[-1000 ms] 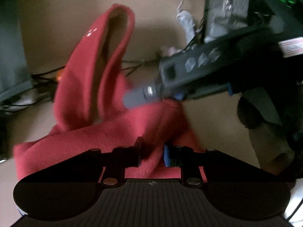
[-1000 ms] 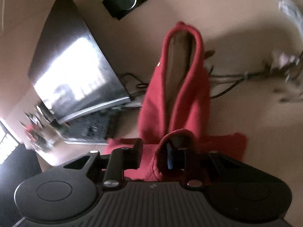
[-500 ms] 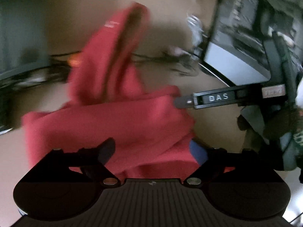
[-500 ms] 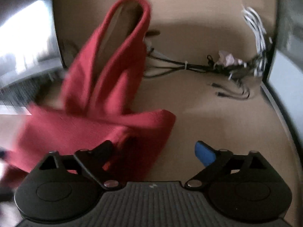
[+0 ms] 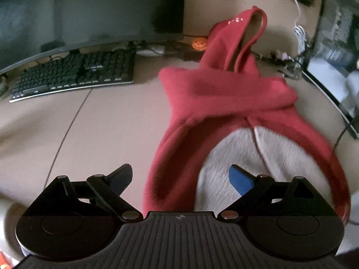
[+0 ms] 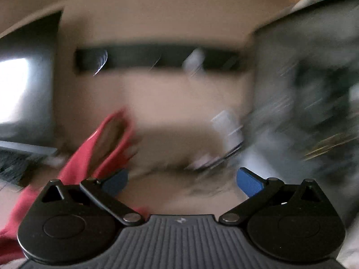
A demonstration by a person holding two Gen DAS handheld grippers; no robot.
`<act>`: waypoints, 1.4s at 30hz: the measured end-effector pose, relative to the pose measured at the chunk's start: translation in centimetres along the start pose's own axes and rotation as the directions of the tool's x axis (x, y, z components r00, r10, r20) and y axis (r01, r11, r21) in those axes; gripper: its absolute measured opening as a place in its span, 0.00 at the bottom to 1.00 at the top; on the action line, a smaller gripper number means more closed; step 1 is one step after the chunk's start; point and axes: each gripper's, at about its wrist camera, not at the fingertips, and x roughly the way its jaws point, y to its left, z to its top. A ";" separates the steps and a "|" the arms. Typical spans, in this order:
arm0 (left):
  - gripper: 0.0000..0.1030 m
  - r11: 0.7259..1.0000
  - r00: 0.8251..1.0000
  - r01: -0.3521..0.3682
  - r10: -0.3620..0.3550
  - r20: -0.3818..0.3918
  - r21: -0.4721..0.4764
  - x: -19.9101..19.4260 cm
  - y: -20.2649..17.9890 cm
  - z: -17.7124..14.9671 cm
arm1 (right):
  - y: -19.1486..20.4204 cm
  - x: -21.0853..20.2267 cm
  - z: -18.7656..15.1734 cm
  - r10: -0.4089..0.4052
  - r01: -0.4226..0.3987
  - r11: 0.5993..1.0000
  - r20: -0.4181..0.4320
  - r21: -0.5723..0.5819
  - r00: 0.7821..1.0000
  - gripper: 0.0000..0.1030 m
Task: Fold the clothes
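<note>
Lying folded on the desk [image 5: 107, 121] right of the keyboard [image 5: 74, 74], the red hoodie [image 5: 224, 94] shows its pale-lined hood nearest the left tool [image 5: 180, 177], released and empty, while the right tool [image 6: 181, 181], likewise spread, views a blurred scene.

Probably a home-office desk [image 5: 112, 121]: keyboard [image 5: 74, 72], monitors [image 5: 89, 11].
</note>
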 end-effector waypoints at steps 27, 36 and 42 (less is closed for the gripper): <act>0.96 0.956 0.993 0.116 -0.109 -0.043 0.271 -3.0 2.9 -9.0 | 2.5 -15.7 -19.6 0.056 -0.069 0.998 -0.515 -0.005 0.855 1.00; 0.96 0.966 1.000 0.007 -0.010 0.012 0.259 -2.7 3.2 -8.4 | 1.8 -16.4 -20.7 0.082 -0.093 0.996 -0.544 0.007 0.835 1.00; 0.96 0.981 0.999 0.033 -0.033 -0.004 0.193 -3.1 4.6 -8.3 | 2.8 -15.6 -23.1 0.079 -0.107 0.994 -0.607 -0.009 0.791 1.00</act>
